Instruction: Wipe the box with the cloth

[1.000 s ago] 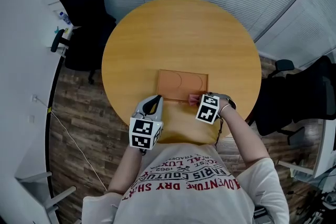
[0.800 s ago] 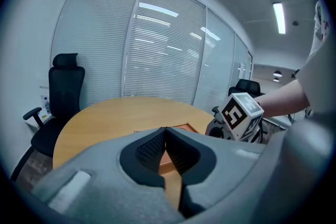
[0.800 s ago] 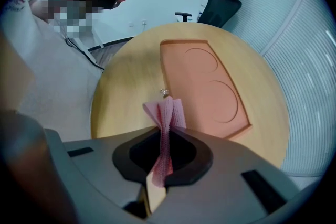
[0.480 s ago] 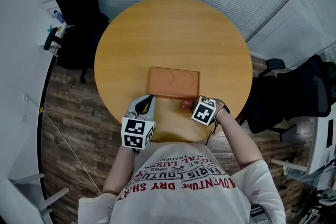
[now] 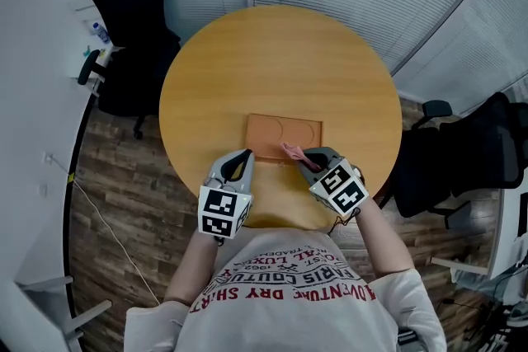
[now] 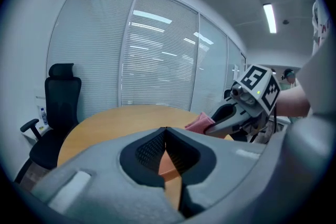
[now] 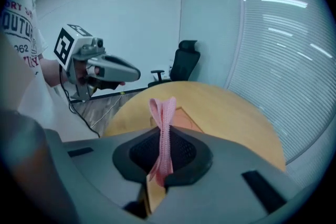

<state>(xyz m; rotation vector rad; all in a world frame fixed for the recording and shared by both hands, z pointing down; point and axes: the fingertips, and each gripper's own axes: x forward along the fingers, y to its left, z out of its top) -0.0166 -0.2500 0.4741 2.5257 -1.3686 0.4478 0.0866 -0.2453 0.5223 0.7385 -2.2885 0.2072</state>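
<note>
Pinched flat in the closed-down right tongs (image 5: 302,157): a thin pink cloth (image 5: 291,150), folded, its free end sticking out past the tips. Straight ahead of those tongs and a little to their left, on the near half of the round light-wood surface (image 5: 280,53): a flat rectangular orange-brown box (image 5: 284,136) with two circular outlines on its top, long axis running left to right across the person. Cloth end at or over the box's near long edge, toward the right end; touching or hanging clear, impossible to tell. Left tongs (image 5: 245,154) pressed together on nothing, tips at the box's near left corner. Better placed for the wipe, by judgement: the right, carrying the cloth, with only a short reach forward and down onto the top, then strokes along the long axis. Count: one box, one cloth, two tongs, one surface.
</note>
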